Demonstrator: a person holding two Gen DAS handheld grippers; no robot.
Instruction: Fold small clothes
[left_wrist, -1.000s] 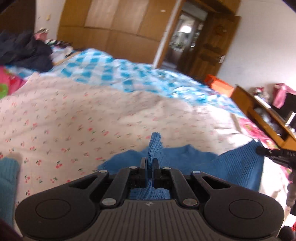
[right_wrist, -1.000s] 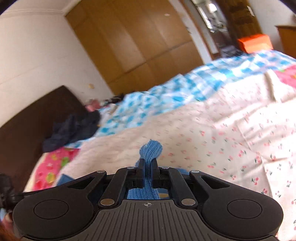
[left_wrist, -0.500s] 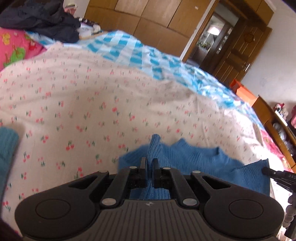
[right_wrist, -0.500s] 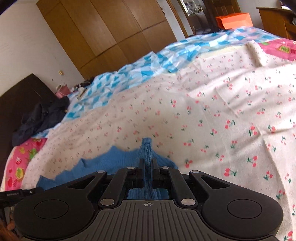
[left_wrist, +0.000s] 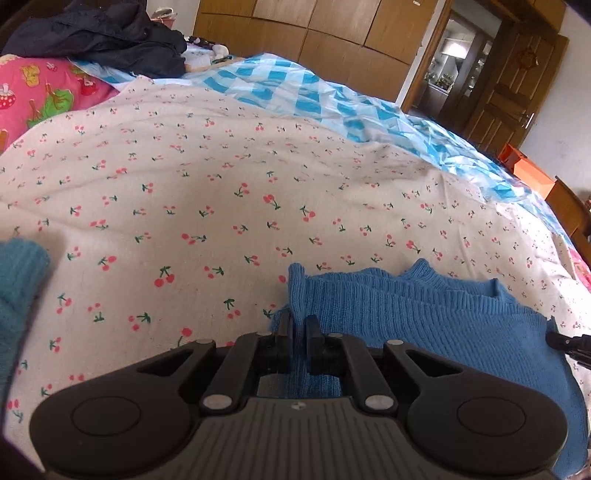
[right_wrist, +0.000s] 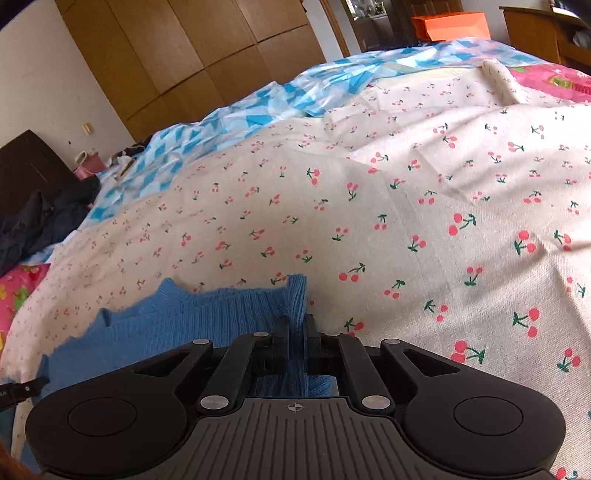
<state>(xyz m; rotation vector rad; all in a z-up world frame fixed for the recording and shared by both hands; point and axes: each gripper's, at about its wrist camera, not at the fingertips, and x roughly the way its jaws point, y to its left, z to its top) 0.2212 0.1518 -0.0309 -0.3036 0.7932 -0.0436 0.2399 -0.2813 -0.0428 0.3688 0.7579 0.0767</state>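
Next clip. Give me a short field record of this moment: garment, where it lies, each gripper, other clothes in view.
garment: blue knit sweater
surface: cherry-print sheet on a bed
left gripper: a fold of the sweater's left end stands between its fingers
right gripper: jaws have just been opening, knit between them at the sweater's right end
other clothes: teal knit piece at left edge; dark clothes pile far back
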